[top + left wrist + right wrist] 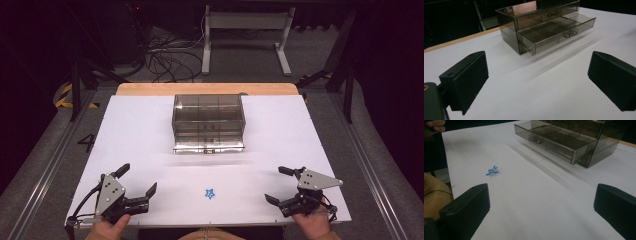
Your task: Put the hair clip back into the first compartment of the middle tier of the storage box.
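Smoky clear drawer box stands toward the far middle of the white bench, well apart from both tongs. It has two levels; the lower drawer is pulled partway out toward the person, and its inside is split into small compartments. A small metal handle sits on the front of that drawer. The upper drawer sits pushed in, flush with the box.

Near the front edge of the bench lies a small blue star, roughly midway between the two tongs and touching neither. In the right gripper view the blue star lies ahead and to the left of the jaws, on bare white surface.

Left tongs rest low over the front left corner of the bench, held by a hand at the edge. The jaws stand wide apart, released, with nothing between them.

Right tongs sit at the front right corner, held by the other hand. They too are spread wide and released, gripping nothing. Both point inward, toward the drawer box.
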Motion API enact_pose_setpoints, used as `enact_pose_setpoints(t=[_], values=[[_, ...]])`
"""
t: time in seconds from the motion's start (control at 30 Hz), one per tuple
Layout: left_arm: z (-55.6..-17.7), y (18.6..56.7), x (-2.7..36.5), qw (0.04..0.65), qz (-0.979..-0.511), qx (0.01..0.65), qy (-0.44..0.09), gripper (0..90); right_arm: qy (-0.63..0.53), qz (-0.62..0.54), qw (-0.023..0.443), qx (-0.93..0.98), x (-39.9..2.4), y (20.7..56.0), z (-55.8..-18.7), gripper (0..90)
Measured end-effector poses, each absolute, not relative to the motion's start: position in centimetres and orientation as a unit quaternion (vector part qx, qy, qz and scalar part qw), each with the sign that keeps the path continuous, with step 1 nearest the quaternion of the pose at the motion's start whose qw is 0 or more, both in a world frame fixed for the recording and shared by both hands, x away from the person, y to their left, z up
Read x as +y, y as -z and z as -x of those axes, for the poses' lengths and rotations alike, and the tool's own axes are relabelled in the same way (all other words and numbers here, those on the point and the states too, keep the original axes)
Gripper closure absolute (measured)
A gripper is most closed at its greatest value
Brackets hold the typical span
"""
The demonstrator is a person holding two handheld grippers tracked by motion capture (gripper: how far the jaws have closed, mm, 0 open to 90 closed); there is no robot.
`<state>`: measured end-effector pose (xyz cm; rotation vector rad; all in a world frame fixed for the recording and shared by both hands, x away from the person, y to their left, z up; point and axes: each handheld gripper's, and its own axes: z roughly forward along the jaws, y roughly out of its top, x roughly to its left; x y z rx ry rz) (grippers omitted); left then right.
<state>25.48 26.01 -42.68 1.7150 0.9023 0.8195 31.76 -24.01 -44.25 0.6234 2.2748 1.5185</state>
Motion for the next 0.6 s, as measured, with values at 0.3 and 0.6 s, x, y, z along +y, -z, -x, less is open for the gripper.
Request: enact_pose_setpoints(t=[0.3,0.6], values=[[-26.5,41.8,25.4,0.512,-0.724,0.363,-0.285,4.8,-0.531,-0.221,0.167,0.801,-24.0,44.3,-31.8,1.6],[-27.5,41.2,23.9,0.509,-0.738,0.360,-0.259,4.0,-0.529,-0.221,0.164,0.802,-24.0,44.4,-31.9,1.9]])
